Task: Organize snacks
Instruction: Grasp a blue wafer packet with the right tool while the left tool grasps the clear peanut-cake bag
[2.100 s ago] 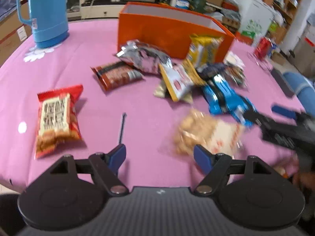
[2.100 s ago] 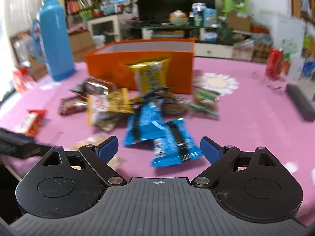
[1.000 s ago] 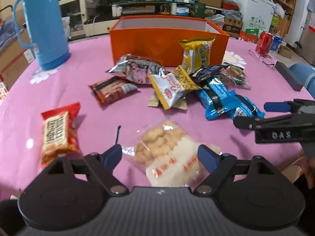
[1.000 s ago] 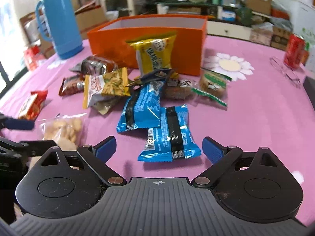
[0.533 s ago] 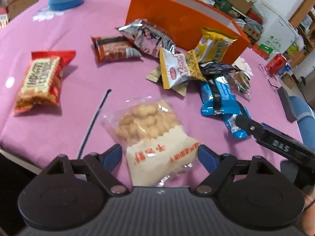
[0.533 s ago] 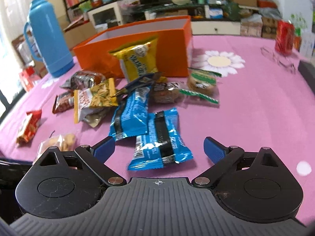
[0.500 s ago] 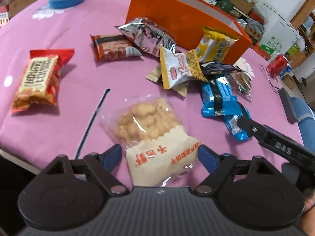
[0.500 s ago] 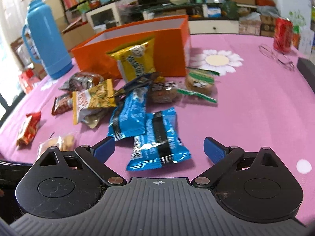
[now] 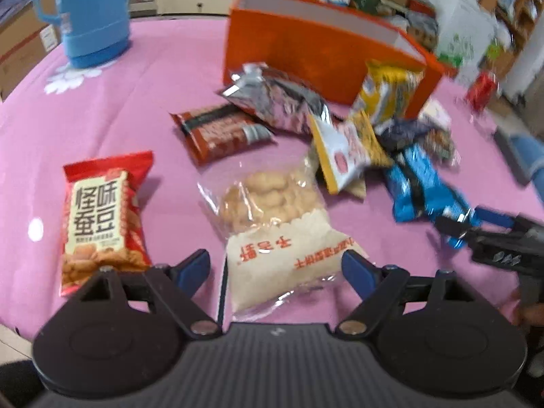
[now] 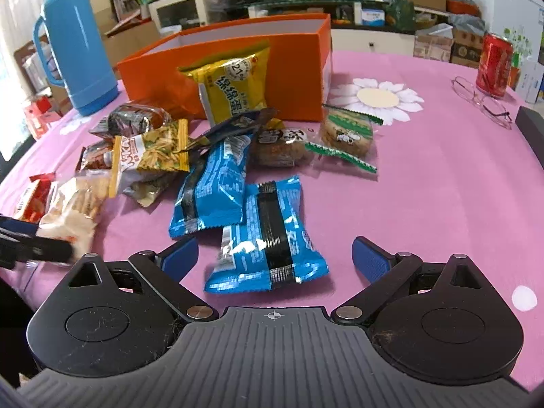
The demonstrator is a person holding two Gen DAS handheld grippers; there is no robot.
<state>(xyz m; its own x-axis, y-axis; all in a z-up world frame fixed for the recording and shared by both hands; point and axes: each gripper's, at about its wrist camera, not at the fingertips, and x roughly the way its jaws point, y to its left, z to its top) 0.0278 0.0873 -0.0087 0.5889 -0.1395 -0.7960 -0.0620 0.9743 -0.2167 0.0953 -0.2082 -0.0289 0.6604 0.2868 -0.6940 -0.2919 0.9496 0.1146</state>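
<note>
A clear bag of pale cookies (image 9: pixel 272 224) lies on the pink tablecloth between the fingers of my left gripper (image 9: pixel 275 267), which is open; the pads flank its white lower half without squeezing it. A red bean-snack pack (image 9: pixel 98 214) lies to its left. Several more snack packs are heaped in front of an open orange box (image 9: pixel 306 44). My right gripper (image 10: pixel 275 256) is open just above the table. Its fingers stand on either side of the near end of a blue packet (image 10: pixel 268 234), with a second blue packet (image 10: pixel 214 193) behind. The cookie bag (image 10: pixel 71 210) and left gripper (image 10: pixel 30 241) show at far left.
A blue thermos (image 10: pixel 74 51) stands at the back left. A red can (image 10: pixel 493 64), a pair of glasses (image 10: pixel 482 102) and a dark block (image 10: pixel 530 129) are at the right. A thin black stick (image 9: pixel 222 289) lies under the cookie bag's edge. The table's near edge is close.
My left gripper has come forward and rolled, so the cookie bag now lies between its fingers and nearer the red pack. The right gripper has barely moved.
</note>
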